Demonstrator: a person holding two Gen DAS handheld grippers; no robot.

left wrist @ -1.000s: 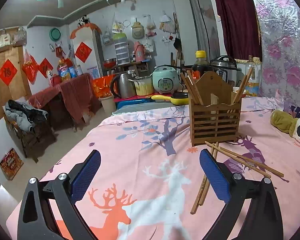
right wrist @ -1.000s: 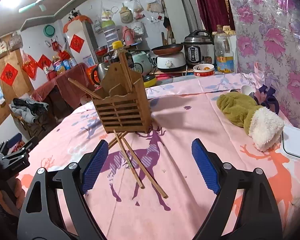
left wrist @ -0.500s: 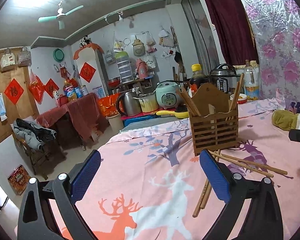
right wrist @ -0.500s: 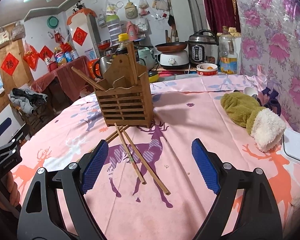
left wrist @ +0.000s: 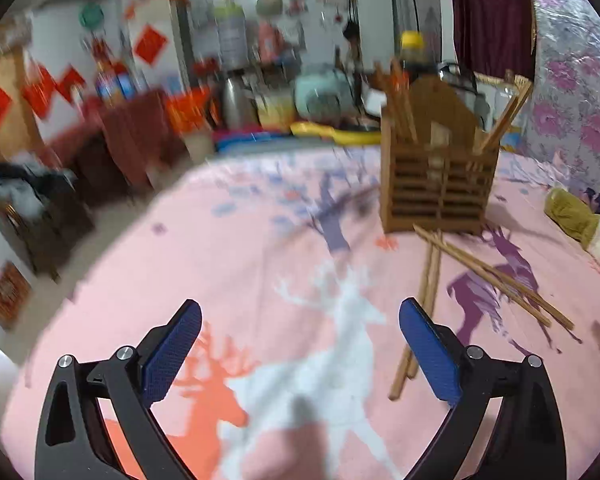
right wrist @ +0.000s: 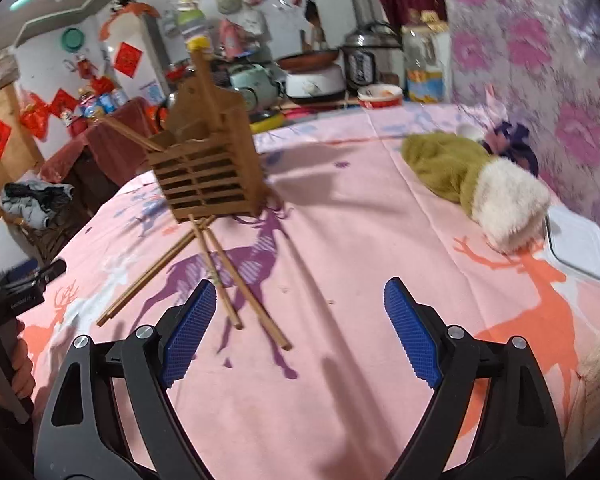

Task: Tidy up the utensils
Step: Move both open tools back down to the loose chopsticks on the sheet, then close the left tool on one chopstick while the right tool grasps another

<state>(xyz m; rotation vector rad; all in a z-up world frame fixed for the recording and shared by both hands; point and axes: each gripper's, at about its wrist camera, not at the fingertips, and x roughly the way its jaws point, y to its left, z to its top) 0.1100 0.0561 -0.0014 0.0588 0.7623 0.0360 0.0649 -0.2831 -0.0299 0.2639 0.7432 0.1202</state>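
A slatted wooden utensil holder (left wrist: 440,184) (right wrist: 210,176) stands on the pink deer-print tablecloth with a few chopsticks leaning in it. Several loose wooden chopsticks (left wrist: 488,272) (right wrist: 236,280) lie crossed on the cloth in front of the holder. My left gripper (left wrist: 300,312) hovers open over the white deer print, left of the chopsticks, nothing between its blue pads. My right gripper (right wrist: 296,292) is open too; the near ends of two chopsticks lie just past its left fingertip (right wrist: 192,320).
A green mitten with a white fleece cuff (right wrist: 476,176) and a clear plastic lid (right wrist: 580,248) lie at the right. Cookers, a kettle and bottles crowd the counter behind the table. A hand (right wrist: 18,364) holds the other gripper's handle at the left edge.
Both grippers have dropped and tilted down toward the table. The loose chopsticks now sit closer to the right gripper's left finger. Both stay open.
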